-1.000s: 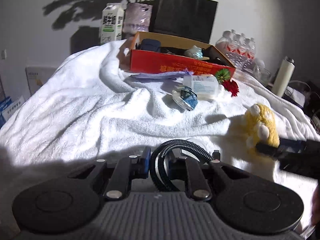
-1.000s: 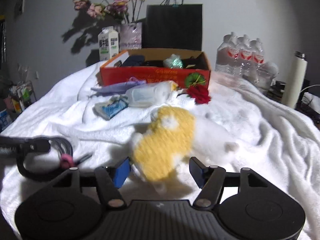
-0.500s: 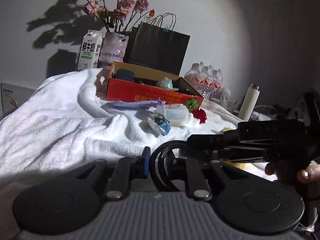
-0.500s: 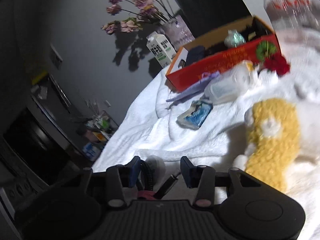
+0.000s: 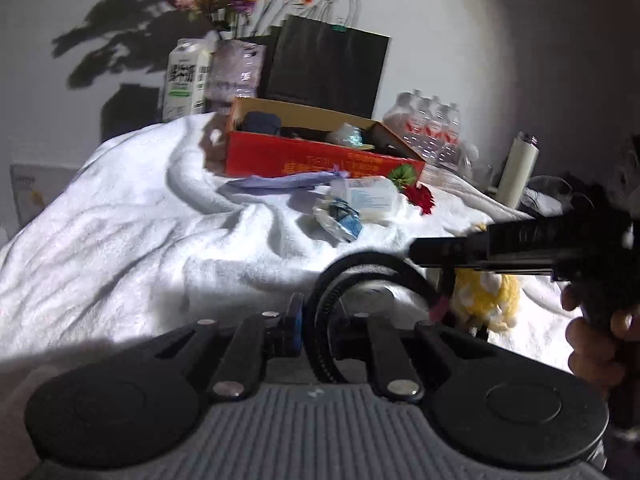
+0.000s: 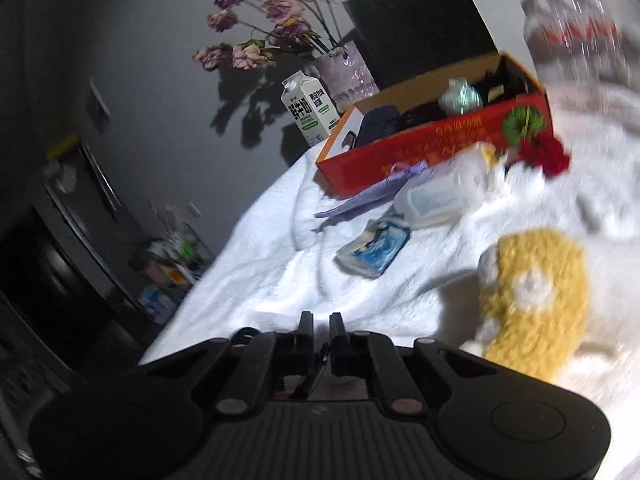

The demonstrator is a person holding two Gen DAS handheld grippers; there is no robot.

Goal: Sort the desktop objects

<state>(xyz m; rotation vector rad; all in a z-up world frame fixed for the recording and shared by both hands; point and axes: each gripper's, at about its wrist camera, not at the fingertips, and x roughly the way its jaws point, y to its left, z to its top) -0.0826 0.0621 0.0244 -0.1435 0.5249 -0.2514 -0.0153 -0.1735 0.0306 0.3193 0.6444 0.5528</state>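
White towel (image 5: 120,240) is spread over the table, and the red box (image 5: 312,160) at its far side is judged to be the sorting bin. Loose items are scattered between, with the yellow plush toy (image 6: 536,300) near the right.

The black cable (image 5: 372,258) is looped above the near towel and shared between both grippers. The step is judged to be coiling or tidying it before boxing. For this to go well:
- the loop should be kept compact
- the free end should be drawn with little slack
- the toy should not be snagged

The left gripper (image 5: 324,320) jaws are nearly closed and tightening, clamped on the coil. The right gripper (image 5: 424,248) jaws are clenched fully. A thin strand ending in the pink plug (image 5: 438,308) hangs from them, so the cable's end is taken as pinched there.
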